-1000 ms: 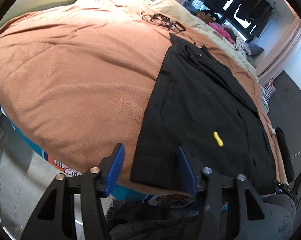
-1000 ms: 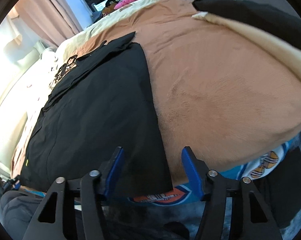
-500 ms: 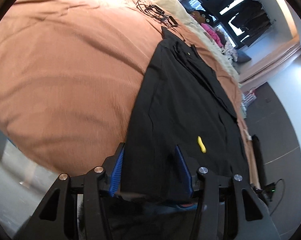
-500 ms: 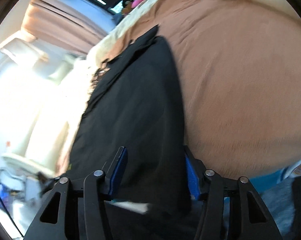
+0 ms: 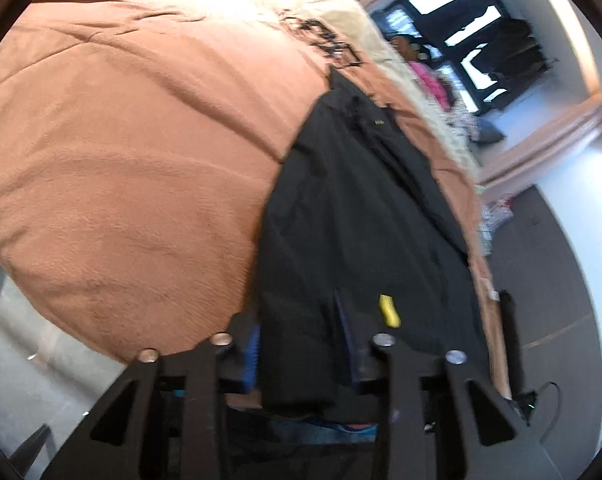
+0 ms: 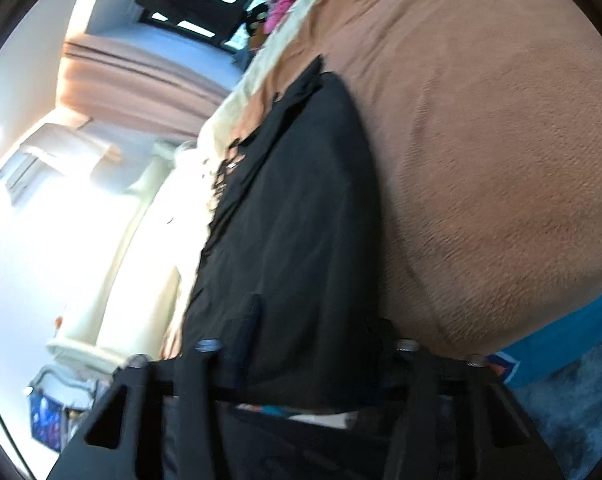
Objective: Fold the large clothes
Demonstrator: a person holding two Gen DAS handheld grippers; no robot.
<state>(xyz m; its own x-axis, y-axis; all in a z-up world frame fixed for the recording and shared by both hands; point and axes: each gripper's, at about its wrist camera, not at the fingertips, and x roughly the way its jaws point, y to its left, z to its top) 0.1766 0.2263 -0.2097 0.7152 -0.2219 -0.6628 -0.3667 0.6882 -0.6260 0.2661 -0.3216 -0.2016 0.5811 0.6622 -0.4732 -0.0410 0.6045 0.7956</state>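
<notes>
A large black garment lies flat on a brown blanket, with a small yellow tag near its front hem. My left gripper straddles the garment's near left corner. Its jaws are closing with the cloth between them, and the pads do not visibly pinch it. In the right wrist view the same garment runs away over the blanket. My right gripper straddles the near right corner, jaws closing, with cloth between the dark fingers.
A tangle of black cord lies at the far end of the bed beside a cream cover. Pink clothes and dark hanging clothes are by the window. Grey floor and a blue patterned sheet border the bed.
Both grippers have come in over the garment's near hem, so the cloth now sits between the fingers. Both pairs of jaws have narrowed. Each view has rolled.
</notes>
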